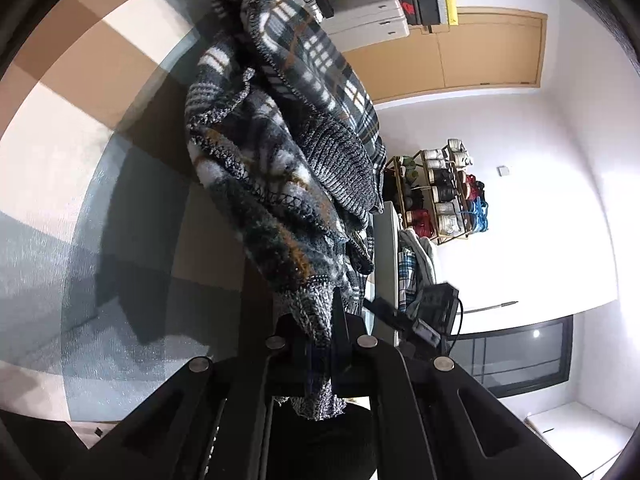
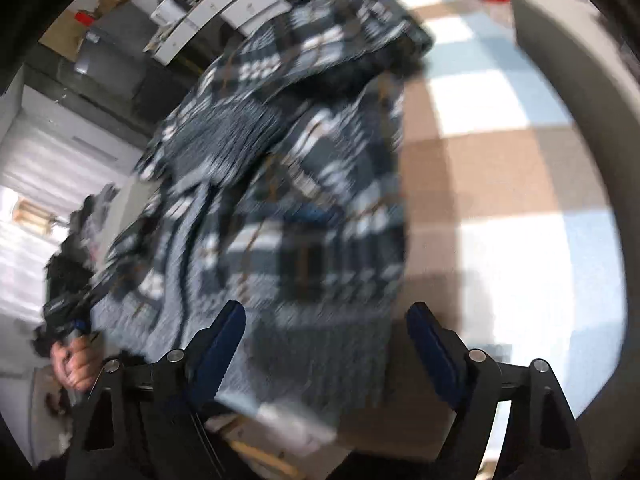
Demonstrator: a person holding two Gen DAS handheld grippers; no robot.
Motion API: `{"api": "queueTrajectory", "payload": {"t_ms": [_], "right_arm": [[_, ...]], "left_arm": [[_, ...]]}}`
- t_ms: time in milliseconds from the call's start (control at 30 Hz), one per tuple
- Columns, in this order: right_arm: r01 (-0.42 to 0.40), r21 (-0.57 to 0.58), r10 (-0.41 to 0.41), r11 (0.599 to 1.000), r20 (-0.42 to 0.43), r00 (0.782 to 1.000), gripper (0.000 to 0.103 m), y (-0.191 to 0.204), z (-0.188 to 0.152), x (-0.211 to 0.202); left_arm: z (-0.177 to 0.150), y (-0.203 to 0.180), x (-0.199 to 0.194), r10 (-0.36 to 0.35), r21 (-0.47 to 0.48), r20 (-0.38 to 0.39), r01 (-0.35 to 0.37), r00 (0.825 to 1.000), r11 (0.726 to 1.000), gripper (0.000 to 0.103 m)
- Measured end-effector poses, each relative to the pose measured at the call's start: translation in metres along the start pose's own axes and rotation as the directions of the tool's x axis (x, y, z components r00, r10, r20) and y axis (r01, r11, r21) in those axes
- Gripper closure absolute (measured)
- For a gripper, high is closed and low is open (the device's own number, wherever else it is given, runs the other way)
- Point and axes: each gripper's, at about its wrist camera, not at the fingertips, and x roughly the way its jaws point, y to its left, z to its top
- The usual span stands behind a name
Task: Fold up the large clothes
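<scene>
While the left gripper clamps the dark plaid fleece-and-knit garment hanging ahead, the right gripper gapes empty; next, seemingly, catch a free edge.

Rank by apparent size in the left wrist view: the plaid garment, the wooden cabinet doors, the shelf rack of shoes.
1. plaid garment, clamped in the left gripper; it hangs closest to the camera, so it looks inflated.
2. wooden cabinet doors.
3. shelf rack of shoes, far off against the wall.

Black tongs, blue pads, silver screws
</scene>
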Motion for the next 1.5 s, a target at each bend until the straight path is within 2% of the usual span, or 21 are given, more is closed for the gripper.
{"api": "queueTrajectory", "payload": {"t_ms": [67, 100, 133, 167, 233, 267, 333, 400, 433, 500, 567, 700, 767, 800, 833, 1067, 1233, 1267, 1300, 1333, 1500], "right_arm": [[0.025, -0.024, -0.025, 0.999, 0.008, 1.000, 0.024, 0.001, 0.008, 0.004], [0.049, -0.045, -0.049, 0.998, 0.008, 0.999, 0.030, 0.006, 0.010, 0.007], [0.044, -0.062, -0.044, 0.997, 0.000, 0.999, 0.041, 0.010, 0.010, 0.009], [0.011, -0.072, -0.012, 0.997, -0.022, 1.000, 0.045, 0.014, 0.010, 0.013], [-0.042, -0.093, 0.040, 0.995, -0.033, 0.999, 0.073, 0.020, 0.008, 0.017], [-0.096, -0.113, 0.095, 0.989, -0.012, 0.995, 0.074, 0.023, 0.007, 0.015], [-0.223, -0.107, 0.231, 0.969, 0.063, 0.971, 0.074, 0.024, 0.004, 0.005], [-0.410, -0.044, 0.412, 0.911, 0.101, 0.906, 0.074, 0.014, 0.001, 0.001], [-0.441, -0.018, 0.440, 0.898, 0.095, 0.893, 0.074, 0.011, 0.001, 0.004], [-0.343, 0.008, 0.342, 0.939, 0.067, 0.937, 0.074, 0.009, 0.000, 0.015], [-0.264, 0.016, 0.264, 0.964, 0.020, 0.964, 0.074, 0.008, -0.001, 0.026], [-0.207, -0.005, 0.207, 0.978, 0.031, 0.978, 0.068, 0.017, -0.001, 0.014], [-0.148, -0.041, 0.150, 0.988, 0.059, 0.987, 0.048, 0.020, -0.001, 0.004], [-0.110, -0.050, 0.114, 0.993, 0.075, 0.991, 0.025, 0.025, -0.001, 0.003], [-0.079, -0.051, 0.084, 0.996, 0.093, 0.992, 0.013, 0.023, -0.001, -0.001], [0.000, -0.025, 0.003, 1.000, 0.104, 0.995, 0.012, -0.001, 0.010, -0.002], [-0.024, -0.041, 0.027, 0.999, 0.066, 0.997, 0.010, 0.001, 0.031, 0.015], [-0.046, -0.044, 0.048, 0.998, 0.058, 0.997, 0.012, 0.005, 0.035, 0.020], [-0.087, -0.056, 0.089, 0.995, 0.038, 0.995, 0.020, 0.011, 0.036, 0.024], [-0.130, -0.058, 0.130, 0.990, 0.007, 0.991, 0.032, 0.015, 0.037, 0.028], [-0.315, -0.075, 0.304, 0.946, -0.121, 0.945, 0.034, 0.023, 0.023, 0.042]], "left_arm": [[0.000, -0.001, 0.001, 0.002, 0.009, -0.001, -0.002, 1.000, 1.000, 0.102], [0.000, 0.000, 0.001, -0.001, 0.007, -0.003, 0.001, 1.000, 1.000, 0.102], [0.001, 0.002, 0.001, -0.006, 0.001, -0.007, 0.006, 1.000, 1.000, 0.102], [0.002, 0.003, 0.002, -0.010, -0.006, -0.010, 0.010, 1.000, 1.000, 0.102], [0.002, 0.007, 0.003, -0.015, -0.023, -0.016, 0.015, 1.000, 1.000, 0.102], [0.003, 0.007, 0.003, -0.015, -0.028, -0.019, 0.015, 1.000, 1.000, 0.102], [0.002, 0.007, 0.002, -0.017, -0.027, -0.019, 0.016, 1.000, 1.000, 0.102], [0.002, 0.006, 0.003, -0.009, -0.015, -0.022, 0.008, 1.000, 1.000, 0.102], [0.002, 0.006, 0.003, -0.004, -0.012, -0.022, 0.004, 1.000, 1.000, 0.102], [0.003, 0.006, 0.004, 0.003, -0.014, -0.027, -0.004, 1.000, 1.000, 0.102], [0.003, 0.008, 0.005, 0.010, -0.020, -0.027, -0.011, 1.000, 1.000, 0.102], [0.002, 0.008, 0.005, 0.021, -0.026, -0.031, -0.022, 0.999, 0.999, 0.102], [0.002, 0.009, 0.005, 0.026, -0.029, -0.033, -0.027, 0.999, 0.999, 0.102], [0.002, 0.010, 0.006, 0.026, -0.033, -0.036, -0.027, 0.999, 0.999, 0.102], [0.002, 0.010, 0.006, 0.024, -0.036, -0.038, -0.026, 0.999, 0.999, 0.102], [0.001, 0.009, 0.009, 0.031, -0.034, -0.045, -0.032, 0.999, 0.999, 0.102], [0.001, 0.008, 0.010, 0.042, -0.024, -0.046, -0.043, 0.998, 0.999, 0.102], [0.001, 0.008, 0.011, 0.045, -0.023, -0.045, -0.046, 0.998, 0.999, 0.102], [0.001, 0.008, 0.010, 0.046, -0.024, -0.044, -0.047, 0.998, 0.999, 0.102], [0.001, 0.010, 0.009, 0.047, -0.027, -0.043, -0.048, 0.998, 0.998, 0.102], [0.003, 0.014, 0.006, 0.054, -0.043, -0.037, -0.056, 0.998, 0.998, 0.102]]}}
